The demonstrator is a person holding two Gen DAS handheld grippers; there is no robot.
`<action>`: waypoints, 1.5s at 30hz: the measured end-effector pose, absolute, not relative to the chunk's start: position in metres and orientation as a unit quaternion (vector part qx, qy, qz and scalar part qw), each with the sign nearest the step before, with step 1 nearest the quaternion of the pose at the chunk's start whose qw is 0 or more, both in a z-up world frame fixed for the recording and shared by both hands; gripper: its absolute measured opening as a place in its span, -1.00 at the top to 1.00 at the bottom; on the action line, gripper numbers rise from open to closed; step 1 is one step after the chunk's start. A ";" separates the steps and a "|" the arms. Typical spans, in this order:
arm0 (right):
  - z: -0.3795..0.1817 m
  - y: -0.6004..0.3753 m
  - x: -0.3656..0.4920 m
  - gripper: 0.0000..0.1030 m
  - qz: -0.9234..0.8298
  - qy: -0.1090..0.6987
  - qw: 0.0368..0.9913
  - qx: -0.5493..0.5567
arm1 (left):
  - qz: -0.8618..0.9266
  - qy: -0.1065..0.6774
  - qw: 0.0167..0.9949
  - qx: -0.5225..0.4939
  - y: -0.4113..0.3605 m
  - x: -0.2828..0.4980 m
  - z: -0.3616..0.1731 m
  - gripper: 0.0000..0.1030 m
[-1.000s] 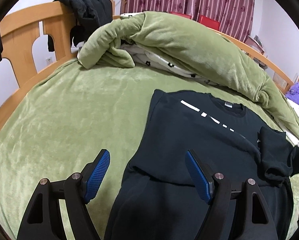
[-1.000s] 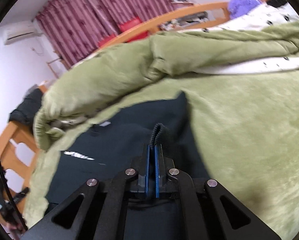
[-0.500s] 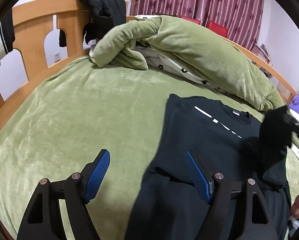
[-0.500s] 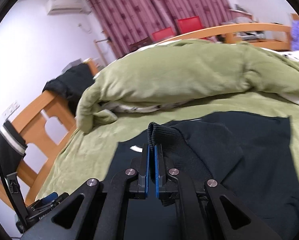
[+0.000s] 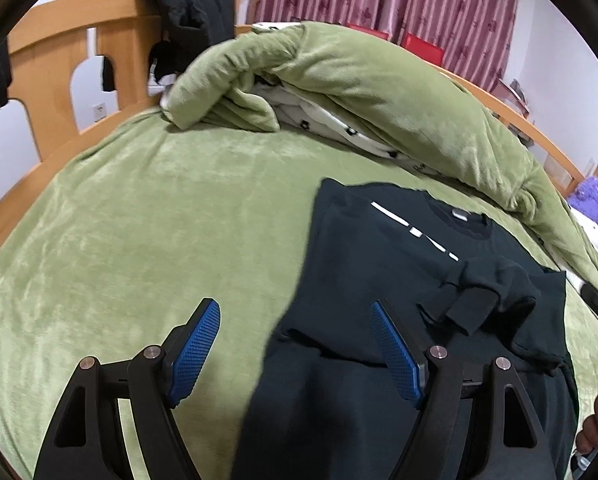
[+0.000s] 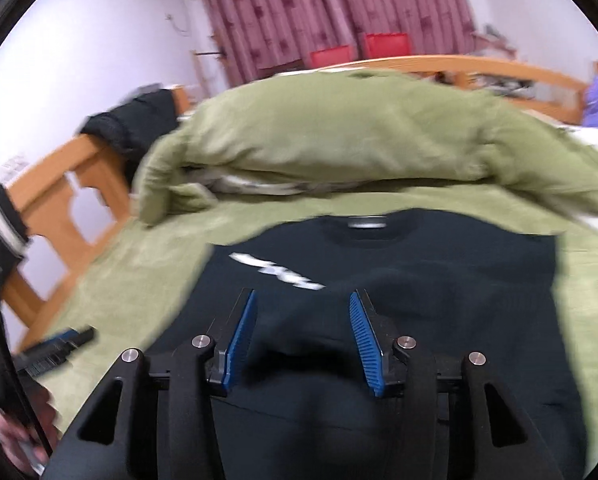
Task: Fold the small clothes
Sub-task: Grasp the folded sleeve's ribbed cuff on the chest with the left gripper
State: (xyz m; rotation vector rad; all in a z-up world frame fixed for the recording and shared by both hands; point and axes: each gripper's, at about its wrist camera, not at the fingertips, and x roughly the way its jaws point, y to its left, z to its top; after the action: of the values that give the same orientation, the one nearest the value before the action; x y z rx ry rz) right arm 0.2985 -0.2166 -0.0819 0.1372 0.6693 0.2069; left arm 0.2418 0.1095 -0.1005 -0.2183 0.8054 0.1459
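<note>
A black sweatshirt with a white chest print lies flat on the green bed cover. Its right sleeve lies bunched across the chest. My left gripper is open and empty, hovering over the sweatshirt's left edge. The right wrist view is blurred. It shows the sweatshirt from its hem side. My right gripper is open above its lower middle, with nothing between the pads.
A rolled green quilt lies along the far side of the bed. A wooden headboard with dark clothes hung on it stands at the left. Maroon curtains hang behind. A purple item sits far right.
My right gripper carried the sleeve cuff across the chest, then opened and let it drop there. My left gripper shifted left and stayed open.
</note>
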 end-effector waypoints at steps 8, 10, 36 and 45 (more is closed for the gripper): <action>-0.125 -0.344 0.261 0.07 -0.017 0.362 0.926 0.108 | -0.014 0.432 0.889 -0.149 0.053 0.260 -0.119 -0.47; -0.135 -0.366 0.258 0.07 -0.021 0.375 0.918 0.127 | -0.029 0.438 0.882 -0.170 0.042 0.261 -0.124 -0.47; -0.165 -0.418 0.264 0.08 -0.030 0.398 0.906 0.140 | -0.008 0.457 0.889 0.010 -0.057 0.315 -0.164 0.40; -0.195 -0.410 0.278 0.08 -0.049 0.458 0.880 0.111 | 0.041 0.355 0.931 0.072 -0.035 0.320 -0.103 0.84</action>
State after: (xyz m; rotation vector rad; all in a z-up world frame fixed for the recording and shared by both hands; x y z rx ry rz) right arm 0.2782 -0.4100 -0.1949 0.2308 0.9553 -0.1015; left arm 0.3203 -0.0345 -0.1033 0.1471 0.7263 0.0846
